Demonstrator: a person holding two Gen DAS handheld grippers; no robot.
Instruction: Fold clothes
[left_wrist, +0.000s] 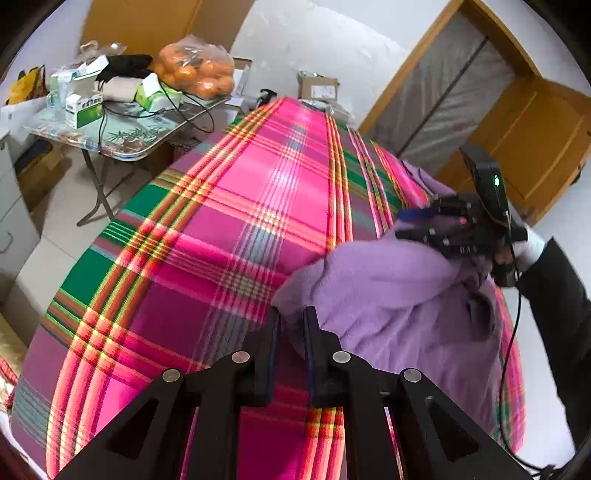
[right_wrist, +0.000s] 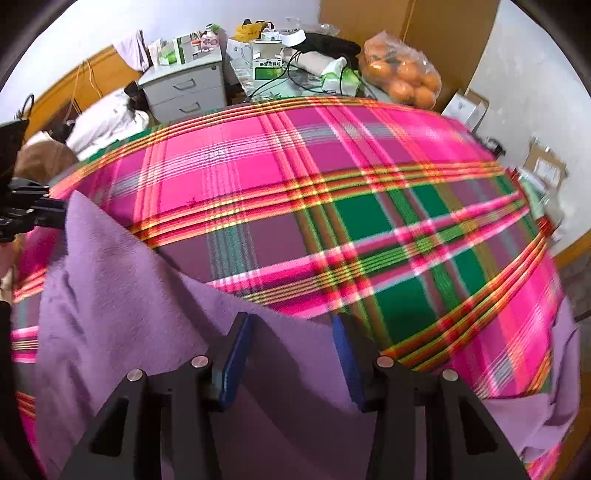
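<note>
A purple garment lies rumpled on a bed covered with a pink, green and yellow plaid sheet; in the left wrist view the cloth occupies the right-hand side of the sheet, and one corner of it reaches toward the camera into the left gripper; that gripper's jaws stand nearly together, pinching the purple corner between the dark pads, with the bulk of the cloth spreading away to the right of the fingers.

The right gripper points steeply down over the garment; its jaws are wide apart, blue pads clear on both sides, and the purple cloth lies beneath and between them without being pressed; the cloth's edge runs across just past the fingertips, where the plaid sheet begins. In the left wrist view the same right gripper hovers at the far right edge of the garment, held by a white-gloved hand with a dark sleeve.

Beyond the bed stands a cluttered bench carrying boxes and a bag of oranges; a grey drawer cabinet sits beside it.
</note>
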